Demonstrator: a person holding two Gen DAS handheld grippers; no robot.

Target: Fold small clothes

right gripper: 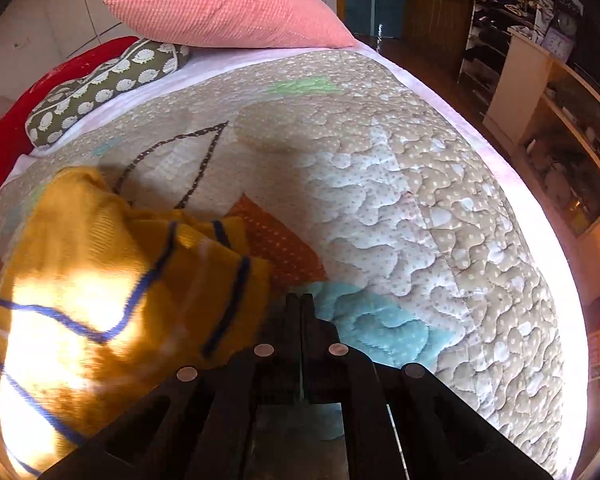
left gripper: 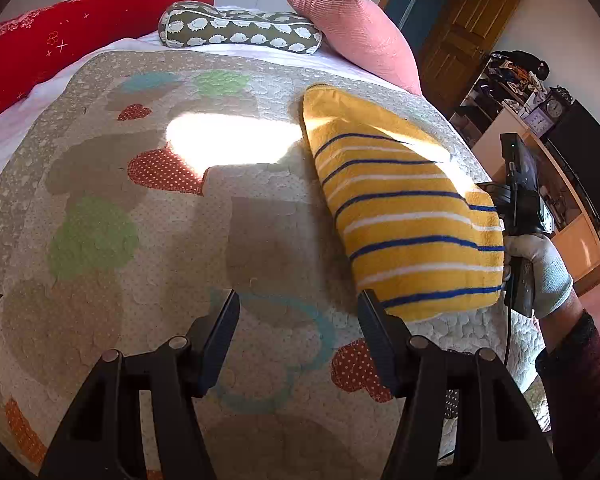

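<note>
Beside the spread left gripper (left gripper: 298, 320) lies the striped garment (left gripper: 404, 216).

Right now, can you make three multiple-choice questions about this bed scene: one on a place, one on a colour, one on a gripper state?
1. Where does the yellow garment lie?
A. on the quilt
B. on the floor
C. on the pink pillow

2. What colour are its dark stripes?
A. red
B. blue
C. green

3. How is the left gripper?
A. shut on the garment
B. shut, holding nothing
C. open

Answers: 1 A, the garment rests on the quilt near its right edge. 2 B, blue lines alternate with white. 3 C, its fingers stand wide apart over the quilt.
</note>
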